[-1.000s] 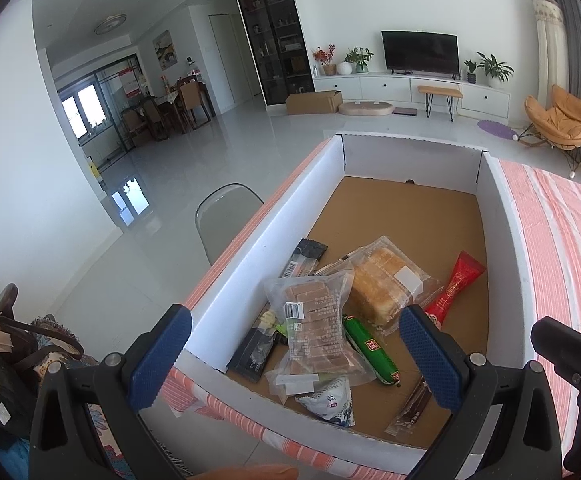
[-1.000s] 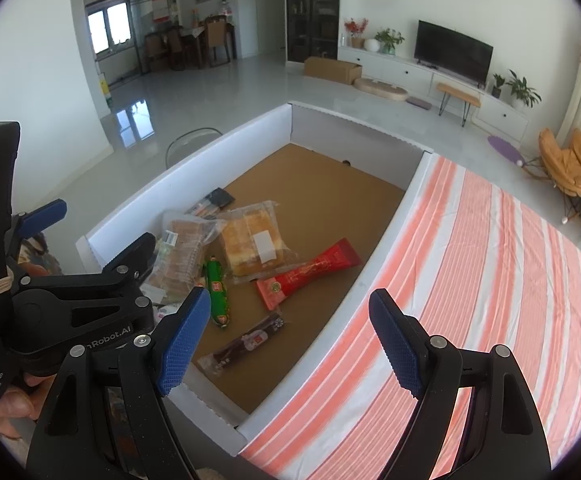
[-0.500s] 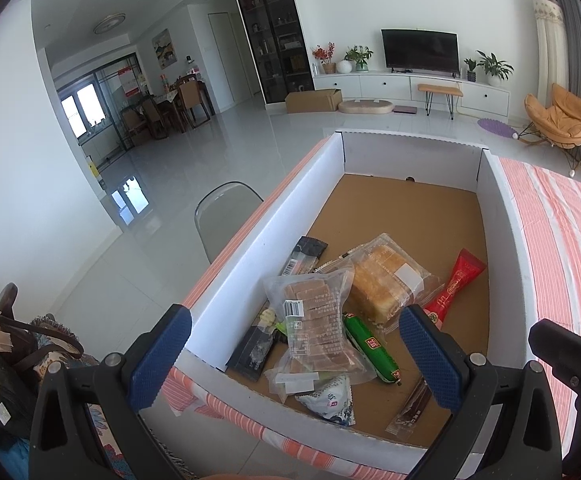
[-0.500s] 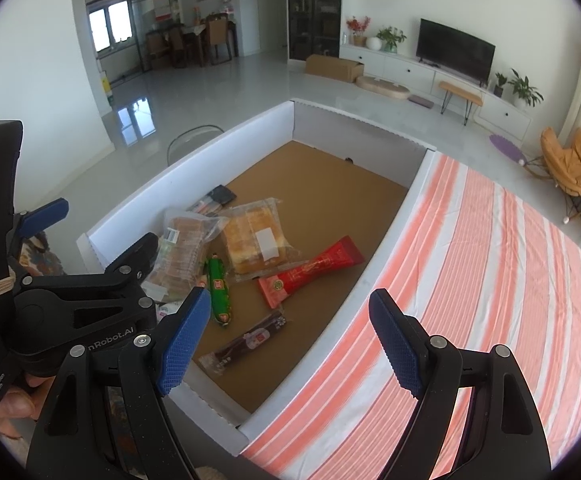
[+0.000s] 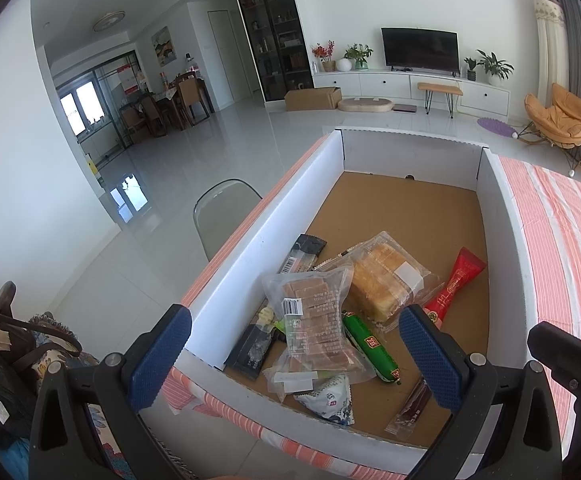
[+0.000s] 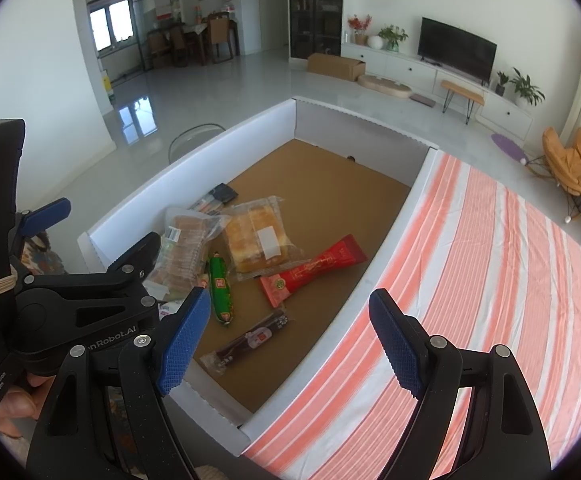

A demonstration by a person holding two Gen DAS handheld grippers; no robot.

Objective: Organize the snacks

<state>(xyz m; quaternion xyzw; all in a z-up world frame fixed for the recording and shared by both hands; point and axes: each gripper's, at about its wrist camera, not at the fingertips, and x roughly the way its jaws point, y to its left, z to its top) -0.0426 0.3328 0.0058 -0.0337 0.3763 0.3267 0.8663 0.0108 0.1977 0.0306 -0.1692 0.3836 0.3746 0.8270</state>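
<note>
**Both claws wide over a box of loose snacks**

The left gripper (image 5: pixel 294 350) is spread wide and holds nothing; its blue pads frame the near end of the box at the bottom of the left wrist view. The right gripper (image 6: pixel 290 340) is likewise wide and empty, low in its frame, hanging over the box's right wall where it meets the striped tablecloth (image 6: pixel 490 272).

All the snacks lie inside the white-walled cardboard box (image 5: pixel 274 224), crowded toward its near end. At lower centre of the left view a clear biscuit pack (image 5: pixel 314 320) lies over a black packet (image 5: pixel 250 350); beside it sit a green sausage (image 5: pixel 370 346), a wrapped bread loaf (image 5: pixel 386 284) and a red tube pack (image 5: pixel 454 284). A small white-and-blue pouch (image 5: pixel 328 398) and a dark stick snack (image 5: pixel 408 410) lie nearest the front wall, and another black packet (image 5: pixel 302 254) leans by the left wall.

The snacks being in the box fits a job close to done; their overlapping, unaligned lie and the bare far half of the floor fit sorting yet to come. The pictures do not settle which.

Nothing blocks either claw except the box walls. A grey chair (image 5: pixel 226 212) stands left of the table.
</note>
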